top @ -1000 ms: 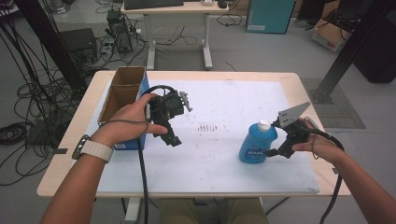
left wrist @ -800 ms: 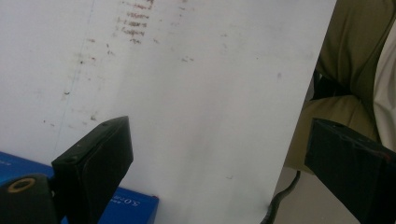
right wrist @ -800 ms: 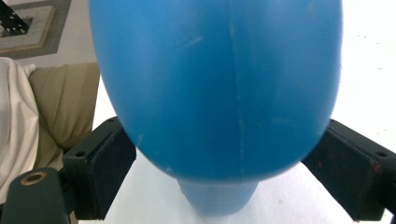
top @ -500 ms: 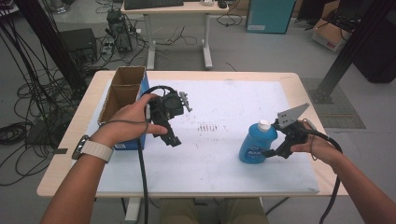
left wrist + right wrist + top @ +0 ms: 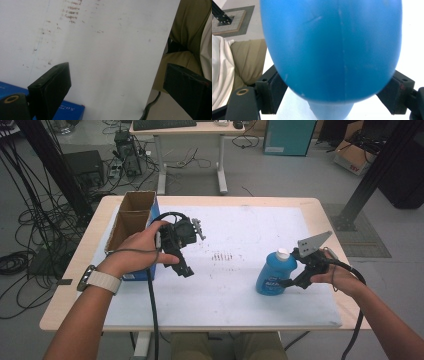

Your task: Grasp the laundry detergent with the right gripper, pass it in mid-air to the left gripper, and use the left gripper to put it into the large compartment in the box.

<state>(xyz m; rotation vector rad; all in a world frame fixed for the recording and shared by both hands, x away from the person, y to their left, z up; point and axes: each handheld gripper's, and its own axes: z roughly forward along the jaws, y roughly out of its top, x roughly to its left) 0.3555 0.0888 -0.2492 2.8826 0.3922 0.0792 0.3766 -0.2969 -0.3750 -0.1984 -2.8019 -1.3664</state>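
Note:
A blue bottle (image 5: 271, 274) with a white cap (image 5: 283, 253) stands on the right of the white mat (image 5: 225, 300). My right gripper (image 5: 292, 279) comes at it from the right and is shut on its lower body. In the right gripper view the bottle (image 5: 332, 47) sits between the two black jaws, which press on its sides. My left gripper (image 5: 187, 255) hangs above the mat's left part, beside the box. Its jaws stand wide open over bare mat (image 5: 107, 50) with nothing between them.
An open cardboard box (image 5: 131, 217) with blue outer sides stands at the table's left edge, just left of the left gripper. Faint brown marks (image 5: 222, 256) dot the mat's middle. The person's trousers (image 5: 190, 30) lie past the table's near edge.
My right gripper has edged slightly left against the bottle. The left gripper has stayed where it was.

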